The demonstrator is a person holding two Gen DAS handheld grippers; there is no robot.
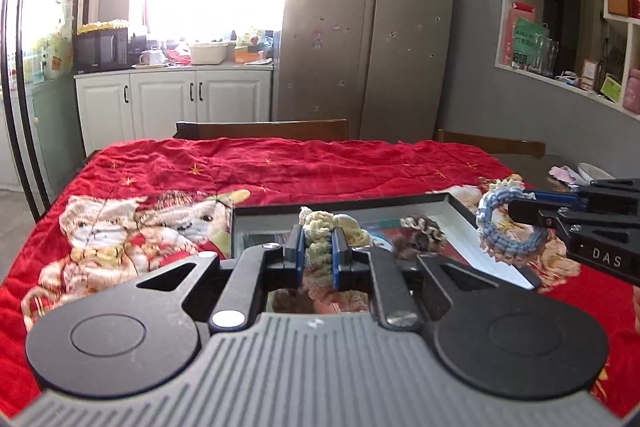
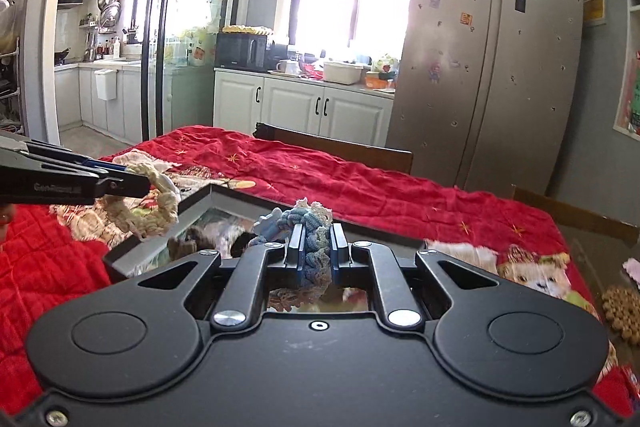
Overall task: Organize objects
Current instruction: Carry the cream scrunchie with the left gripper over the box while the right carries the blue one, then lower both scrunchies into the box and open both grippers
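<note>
My left hand-held gripper [image 1: 318,255] clamps the cream crocheted ring [image 1: 318,227]; my right hand-held gripper [image 2: 316,249], marked "DAS", clamps the blue crocheted ring [image 2: 312,227].

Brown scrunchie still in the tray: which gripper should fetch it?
Neither yet. Left gripper grips the cream scrunchie, right gripper the blue scrunchie. Brown scrunchie lies on the tray's right side, so right, probably, once emptied.

Right gripper [image 2: 316,247] clamps a blue crocheted ring [image 2: 310,227] above the tray [image 2: 192,201].
</note>
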